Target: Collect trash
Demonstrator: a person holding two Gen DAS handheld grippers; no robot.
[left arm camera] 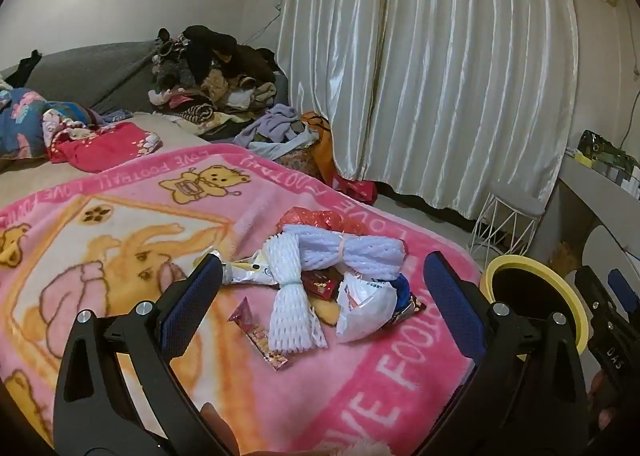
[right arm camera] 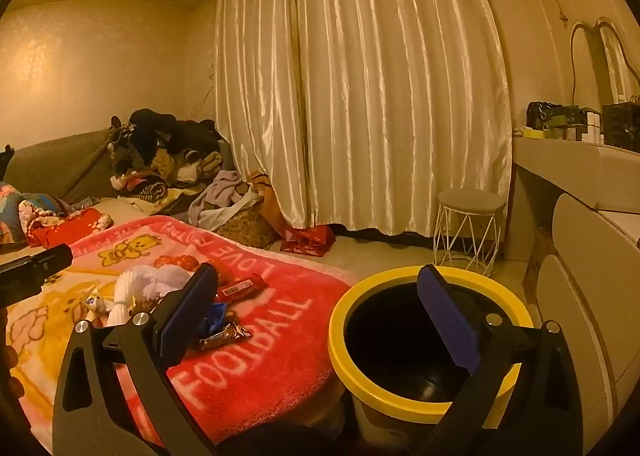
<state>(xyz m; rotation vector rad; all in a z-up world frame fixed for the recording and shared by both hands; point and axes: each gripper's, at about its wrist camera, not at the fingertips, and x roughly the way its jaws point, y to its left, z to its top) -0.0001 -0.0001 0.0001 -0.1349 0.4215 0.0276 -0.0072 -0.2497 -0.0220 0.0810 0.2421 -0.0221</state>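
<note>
Here we held the left claw (left arm camera: 322, 288) released, its blue pads spread wide and nothing between them, hovering over a heap of trash on the pink blanket (left arm camera: 120, 240) that covered the bed. The heap lay near the blanket's right edge: two white foam nets (left arm camera: 296, 292), a crumpled white wrapper (left arm camera: 366, 306), a small red packet (left arm camera: 320, 283), a red plastic bag (left arm camera: 320, 219) behind them, and a slim pink wrapper (left arm camera: 260, 334) lying apart at the near side. Our right claw (right arm camera: 318, 310) was likewise released and empty, poised above the yellow-rimmed bin (right arm camera: 340, 312), which stood on the floor just beside the bed's right edge; its dark inside showed no trash that we could make out. Beyond the bed hung a pale curtain (left arm camera: 440, 75), with a wire-legged stool (right arm camera: 470, 223) by it and a pile of clothes (left arm camera: 216, 79) at the bed's far corner.
</note>
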